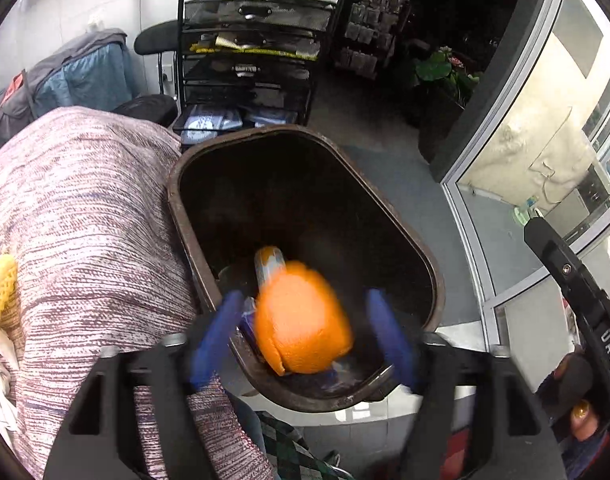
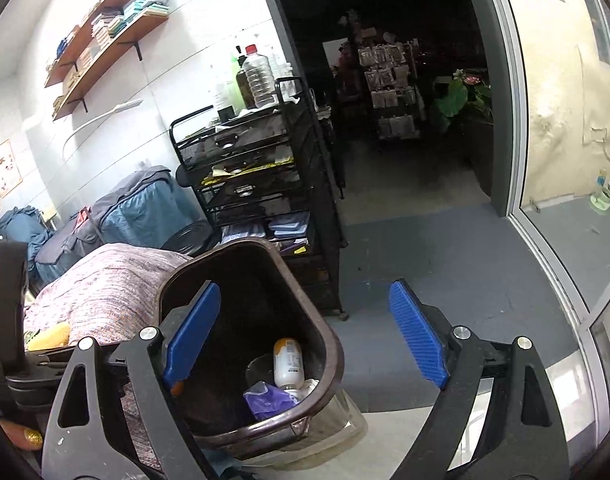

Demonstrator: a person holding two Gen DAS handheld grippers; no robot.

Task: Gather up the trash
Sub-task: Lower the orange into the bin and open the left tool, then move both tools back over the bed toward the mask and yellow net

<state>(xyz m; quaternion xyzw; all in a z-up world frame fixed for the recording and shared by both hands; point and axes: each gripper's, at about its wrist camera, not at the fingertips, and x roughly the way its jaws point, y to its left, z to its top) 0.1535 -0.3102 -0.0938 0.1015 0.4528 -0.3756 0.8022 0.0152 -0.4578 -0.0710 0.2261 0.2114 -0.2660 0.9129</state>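
In the brown bin (image 2: 329,344): bottle (image 2: 288,364), purple wrapper (image 2: 265,400); orange peel (image 1: 301,320) above.

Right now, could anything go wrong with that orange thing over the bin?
Maybe. The orange peel sits loose between the open left gripper, near the bin's closest rim, so it might clip the edge and land outside. The bin stands close against the blanket, so a bump could nudge it.

Bin (image 1: 389,216) mouth open — cart (image 1: 249,60) behind.
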